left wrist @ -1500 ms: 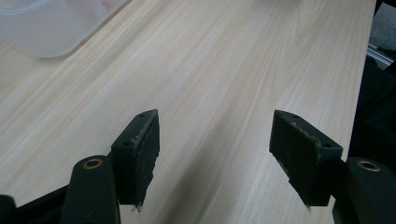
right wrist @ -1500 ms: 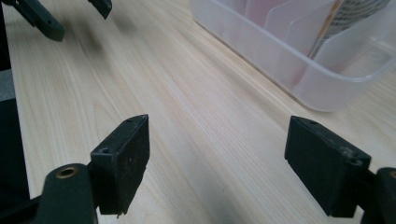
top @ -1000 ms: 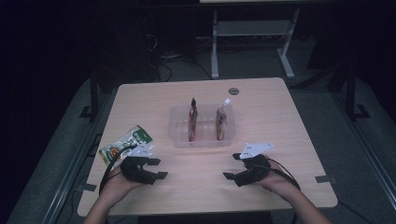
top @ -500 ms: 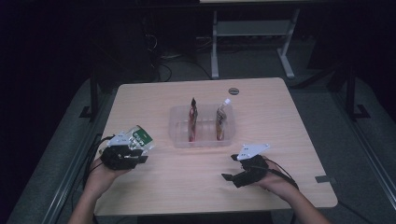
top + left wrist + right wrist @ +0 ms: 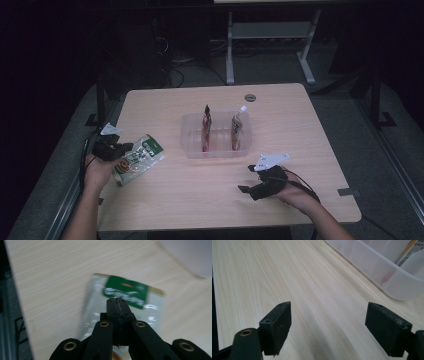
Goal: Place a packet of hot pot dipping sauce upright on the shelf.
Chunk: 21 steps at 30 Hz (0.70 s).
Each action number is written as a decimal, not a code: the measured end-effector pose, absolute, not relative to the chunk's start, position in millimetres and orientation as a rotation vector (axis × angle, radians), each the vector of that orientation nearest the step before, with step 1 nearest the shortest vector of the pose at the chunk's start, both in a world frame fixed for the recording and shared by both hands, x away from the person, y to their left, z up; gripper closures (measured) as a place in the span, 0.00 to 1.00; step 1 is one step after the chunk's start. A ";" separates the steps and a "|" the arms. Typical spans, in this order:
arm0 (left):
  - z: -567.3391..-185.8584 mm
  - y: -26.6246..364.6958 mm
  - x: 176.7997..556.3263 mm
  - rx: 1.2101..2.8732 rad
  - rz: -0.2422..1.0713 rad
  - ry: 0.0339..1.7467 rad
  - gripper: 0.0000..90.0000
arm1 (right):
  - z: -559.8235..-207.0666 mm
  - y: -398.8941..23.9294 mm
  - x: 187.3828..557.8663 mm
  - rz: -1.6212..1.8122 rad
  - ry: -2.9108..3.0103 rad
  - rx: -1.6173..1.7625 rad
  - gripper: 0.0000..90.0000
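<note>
A clear snack packet (image 5: 142,159) with a green header (image 5: 127,291) lies near the table's left edge. My left gripper (image 5: 116,149) has just been closing and its jaws now meet at the packet's left end, pinching the clear film (image 5: 117,300). A hand holds it from the table's edge. Near the front right my right gripper (image 5: 246,178) rests low over bare wood, open, with nothing between its pads (image 5: 328,312).
A clear plastic bin (image 5: 190,150) stands mid-table with two upright pouches, a red one (image 5: 206,127) and a pale one (image 5: 236,131); its corner (image 5: 387,272) lies ahead of the right gripper. A small dark disc (image 5: 250,97) sits near the far edge.
The left hand has swung out to the left, to the packet's left end, and its jaws have gone from wide open to shut. The right hand has stayed put.
</note>
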<state>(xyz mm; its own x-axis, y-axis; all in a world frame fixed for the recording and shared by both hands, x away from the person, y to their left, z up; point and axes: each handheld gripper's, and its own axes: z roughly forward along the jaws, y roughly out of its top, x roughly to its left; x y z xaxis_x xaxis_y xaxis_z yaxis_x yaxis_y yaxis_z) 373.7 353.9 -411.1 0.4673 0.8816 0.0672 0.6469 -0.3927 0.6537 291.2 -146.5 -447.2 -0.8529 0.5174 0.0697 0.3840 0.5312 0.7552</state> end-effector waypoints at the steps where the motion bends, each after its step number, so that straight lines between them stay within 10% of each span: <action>1: -414.5 356.2 378.4 2.172 0.563 1.284 1.00 | -447.3 -146.7 291.7 1.224 2.603 0.774 0.23; 21: -448.2 367.8 384.8 2.214 0.458 1.331 1.00 | -446.5 -149.3 290.7 1.223 2.596 0.778 0.23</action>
<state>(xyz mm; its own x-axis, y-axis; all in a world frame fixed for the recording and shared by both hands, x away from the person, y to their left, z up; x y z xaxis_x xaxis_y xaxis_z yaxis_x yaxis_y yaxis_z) 384.8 367.8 -448.2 0.4620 0.8865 0.0243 0.7136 -0.3879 0.5833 290.7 -149.3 -446.5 -0.8497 0.5229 0.0673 0.3849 0.5280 0.7570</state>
